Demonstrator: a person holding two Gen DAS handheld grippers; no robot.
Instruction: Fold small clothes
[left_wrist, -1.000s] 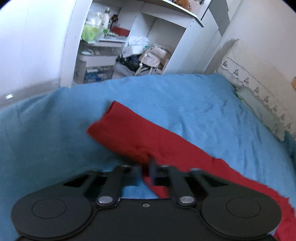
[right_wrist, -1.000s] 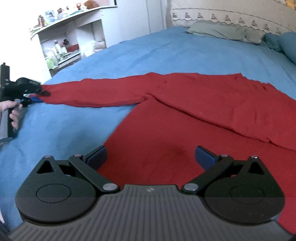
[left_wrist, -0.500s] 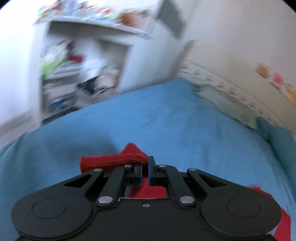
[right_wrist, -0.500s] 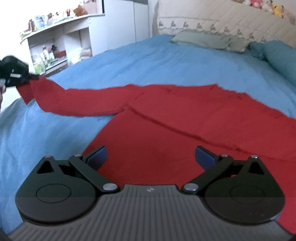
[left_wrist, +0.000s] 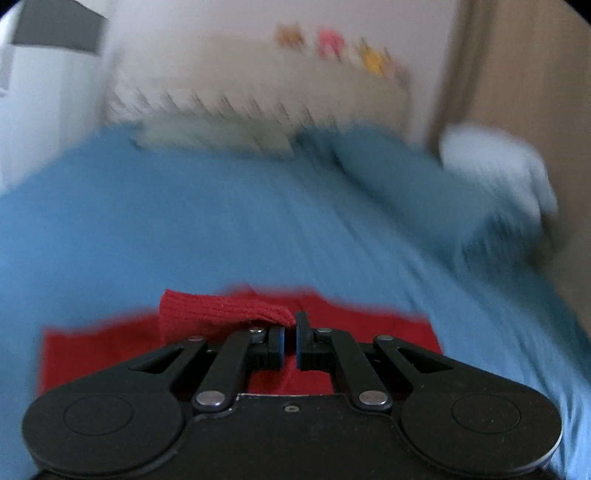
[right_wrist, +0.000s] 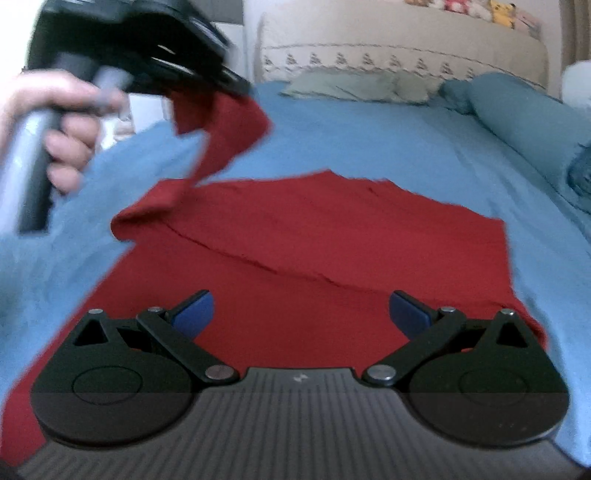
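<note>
Holding: left gripper (left_wrist: 289, 334), jaws pinched tight on the cuff of the red sleeve (right_wrist: 221, 122), lifted clear of the bed (right_wrist: 369, 140).
Garment: red top (right_wrist: 314, 258) lies flat on the bed, directly ahead of the right gripper (right_wrist: 301, 314).
Right jaws: wide apart, empty.
Axis: sleeve trails from the far-left cuff down to the top's left shoulder.
Nearer hand: left; likely laying the sleeve rightward across the body.

Black left gripper (left_wrist: 290, 345), silver pivot screws, right gripper (right_wrist: 300, 314) with blue pads (right_wrist: 194, 314), ribbed grey housing, bare hand (right_wrist: 55, 122) on grey handle (right_wrist: 31, 177)
</note>
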